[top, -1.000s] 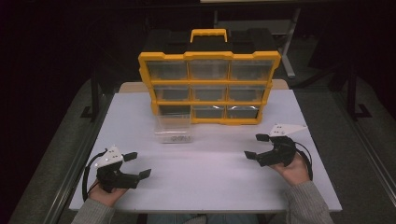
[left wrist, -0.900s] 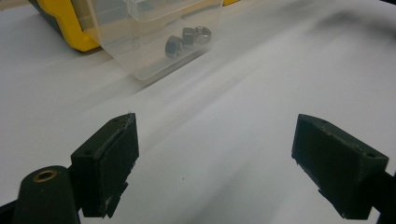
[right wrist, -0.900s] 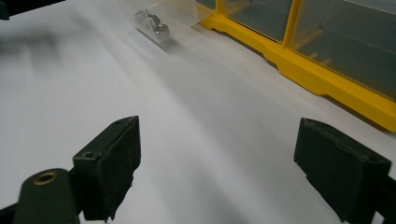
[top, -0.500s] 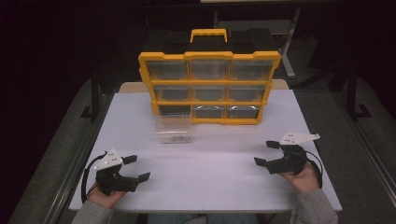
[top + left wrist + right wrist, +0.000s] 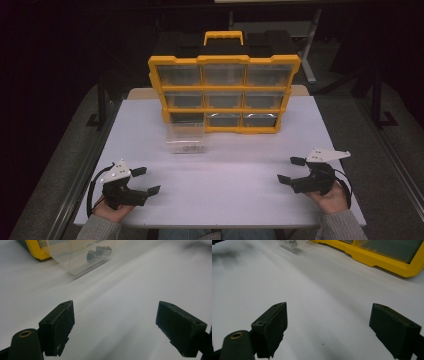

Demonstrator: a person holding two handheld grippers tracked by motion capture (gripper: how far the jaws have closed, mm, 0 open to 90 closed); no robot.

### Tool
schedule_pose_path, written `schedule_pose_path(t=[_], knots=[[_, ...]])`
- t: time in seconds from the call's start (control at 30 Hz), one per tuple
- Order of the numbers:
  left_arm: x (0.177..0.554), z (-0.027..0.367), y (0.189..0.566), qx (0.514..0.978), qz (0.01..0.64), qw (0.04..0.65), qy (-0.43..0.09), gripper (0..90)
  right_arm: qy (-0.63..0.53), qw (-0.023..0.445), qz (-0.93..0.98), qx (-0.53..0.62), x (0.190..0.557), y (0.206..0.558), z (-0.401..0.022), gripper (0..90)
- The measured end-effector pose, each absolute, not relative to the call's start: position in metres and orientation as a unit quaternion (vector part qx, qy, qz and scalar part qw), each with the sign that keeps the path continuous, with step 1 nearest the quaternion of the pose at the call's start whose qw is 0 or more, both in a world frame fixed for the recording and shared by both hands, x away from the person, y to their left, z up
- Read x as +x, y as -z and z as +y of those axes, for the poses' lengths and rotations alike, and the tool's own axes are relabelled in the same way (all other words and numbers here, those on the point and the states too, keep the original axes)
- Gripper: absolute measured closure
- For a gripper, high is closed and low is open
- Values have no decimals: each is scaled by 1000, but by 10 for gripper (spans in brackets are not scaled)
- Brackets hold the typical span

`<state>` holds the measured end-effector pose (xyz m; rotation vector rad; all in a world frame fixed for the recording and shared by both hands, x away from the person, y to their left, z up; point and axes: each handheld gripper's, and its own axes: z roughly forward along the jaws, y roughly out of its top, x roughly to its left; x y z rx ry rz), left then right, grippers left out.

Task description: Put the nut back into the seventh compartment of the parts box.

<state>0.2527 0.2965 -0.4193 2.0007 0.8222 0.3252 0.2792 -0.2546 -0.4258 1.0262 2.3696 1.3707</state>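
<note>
Tools (image 5: 142,180) (image 5: 292,170) wide apart, near table (image 5: 240,200) edge.

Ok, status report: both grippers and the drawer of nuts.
Left gripper open, empty. Right gripper open, empty. Clear drawer out on table before organizer, nuts inside. Nothing between.

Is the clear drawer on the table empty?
No: the left gripper view shows a few dark hex nuts lying inside the clear drawer, which sits on the white table.
</note>
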Motion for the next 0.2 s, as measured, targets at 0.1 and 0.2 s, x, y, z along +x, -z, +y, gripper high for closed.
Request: schedule_pose_path(t=[0.1, 0.2], knots=[[252, 296, 419, 812, 334, 461, -130, 154, -462, 105, 809, 348, 278, 427, -253, 140], [252, 295, 418, 816, 328, 456, -132, 156, -455, 105, 813, 347, 278, 429, -252, 140]])
